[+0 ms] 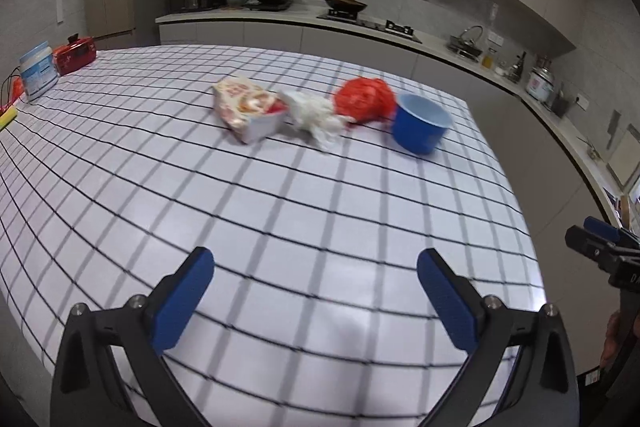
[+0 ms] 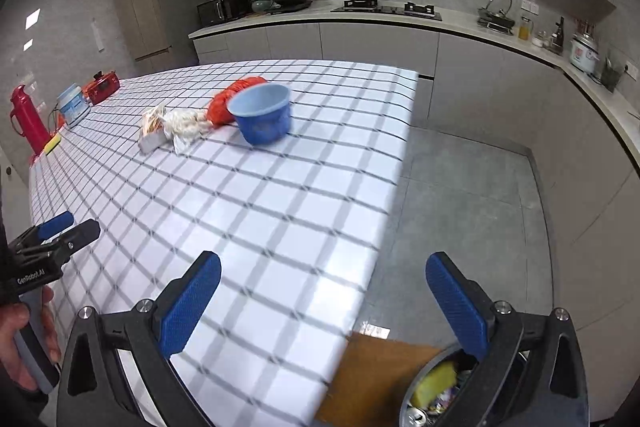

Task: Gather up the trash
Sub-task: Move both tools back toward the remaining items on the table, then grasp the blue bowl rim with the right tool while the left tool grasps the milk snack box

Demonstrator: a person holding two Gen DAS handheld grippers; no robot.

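On the checked table (image 1: 280,219) lie a printed snack wrapper with a white tray (image 1: 250,107), a crumpled white tissue or bag (image 1: 316,115), a red plastic bag (image 1: 362,99) and a blue bowl (image 1: 420,123), in a row at the far side. The same row shows in the right wrist view: wrapper (image 2: 152,129), white bag (image 2: 184,125), red bag (image 2: 224,101), bowl (image 2: 262,113). My left gripper (image 1: 316,267) is open and empty, well short of them. My right gripper (image 2: 324,271) is open and empty over the table's right edge. A trash bin (image 2: 436,391) holding rubbish sits below it.
A white tub (image 1: 38,71), a red box (image 1: 74,53) and a yellow item (image 1: 8,117) stand at the table's far left; a red thermos (image 2: 26,119) is there too. A wooden board (image 2: 372,375) sits by the bin. Kitchen counters run behind and to the right.
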